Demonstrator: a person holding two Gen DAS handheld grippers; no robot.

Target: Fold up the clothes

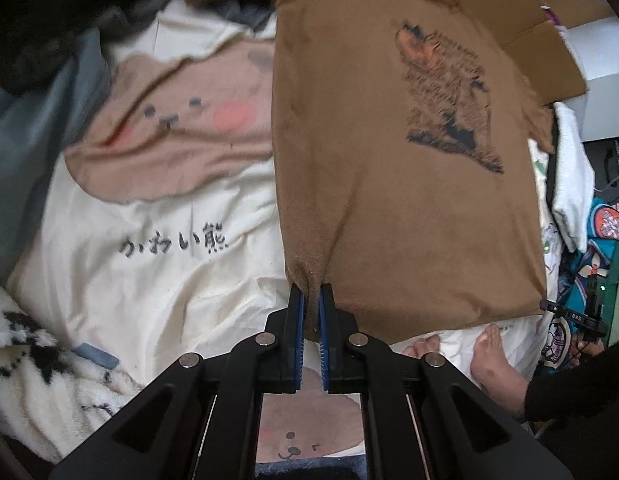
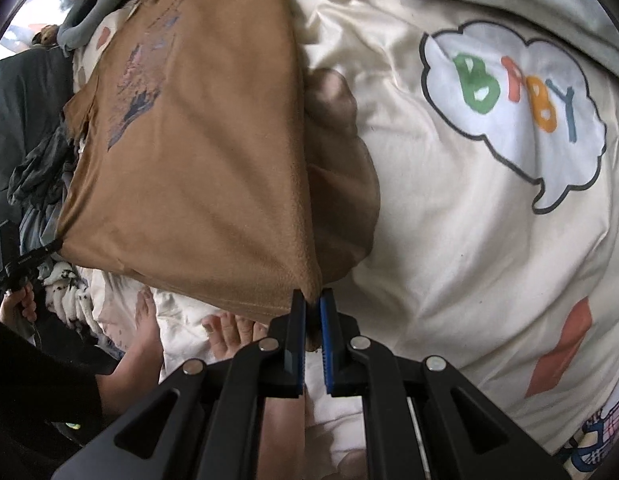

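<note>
The brown cotton T-shirt with a dark printed graphic on its chest (image 1: 389,184) hangs stretched between the two tools, its hem edge towards the person and its length running away from them, up to the collar at the far end, which looks to rest on the bed near a flattened tan cardboard box (image 1: 521,24). The left gripper (image 1: 309,300) has its blue-padded jaws pinched tight on one bottom corner of the shirt, a small bunch of fabric squeezed between them; the right gripper (image 2: 312,305) is clamped just the same on the other bottom corner. So each hand is at its own corner, neither nearer than the other, and the shirt lies straight ahead of both, sloping away and down. To my eye, the next move is carrying the hem forward over the body towards the collar, and that turns on keeping both corners level. Beneath lies a cream quilt cover printed with a brown cartoon bear and dark lettering (image 1: 161,220), rumpled, with a speech-bubble print (image 2: 509,112) on the right side. The person's bare feet (image 1: 485,356) stand on the bedding just under the hem. A heap of dark and grey clothes (image 2: 41,168) crowds the left edge, close enough to snag a sleeve.
</note>
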